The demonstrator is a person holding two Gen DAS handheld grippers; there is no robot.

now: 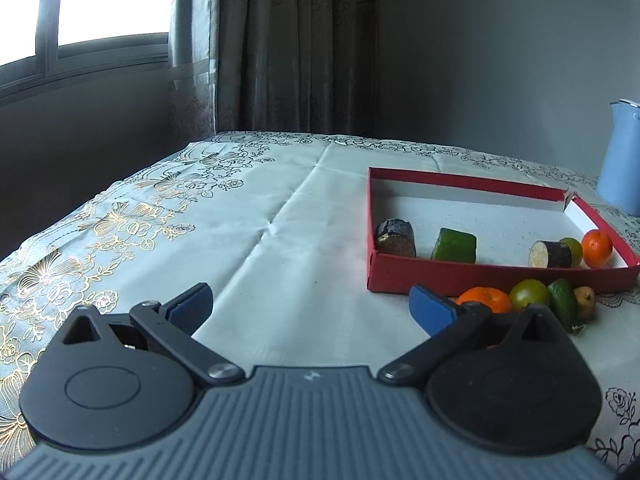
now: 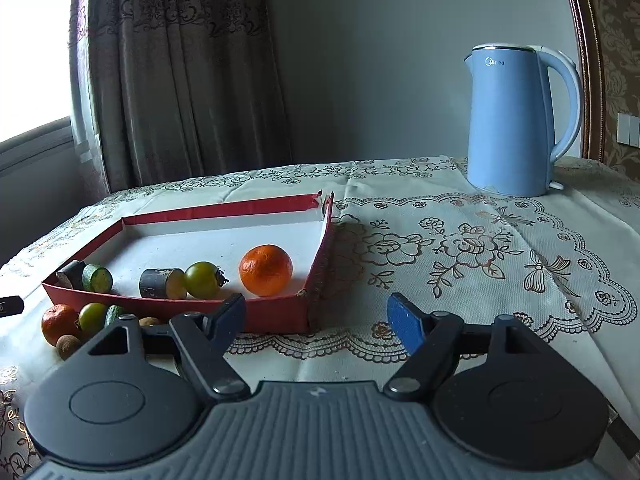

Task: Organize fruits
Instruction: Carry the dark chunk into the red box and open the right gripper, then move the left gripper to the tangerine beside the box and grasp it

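A table under a floral tablecloth (image 2: 460, 248) is carrying everything, with a blue kettle (image 2: 516, 120) standing at its far right, well apart from the work. The red tray (image 2: 276, 316), a shallow box with a white floor, is sitting near the middle, and it is already holding five pieces along its near wall: two dark cut chunks, one at the left corner (image 1: 396, 238) and one further right (image 2: 162, 283), a green cucumber piece (image 1: 454, 245), a green round fruit (image 2: 202, 279) and an orange mandarin (image 2: 266, 270). Still waiting on the cloth just outside the tray's near wall are a second mandarin (image 2: 59, 323), a second green round fruit (image 2: 92, 317), a second cucumber piece (image 1: 563, 307) and what look like two small brown fruits, one of them showing at (image 2: 67, 346); so the sorting seems about half done, with roughly five pieces left to carry in. The left gripper (image 1: 310, 308) is hovering over bare cloth left of the tray, its jaws spread wide and empty. The right gripper (image 2: 316, 318) is pointing past the tray's right corner, its fingers likewise apart with nothing between them.
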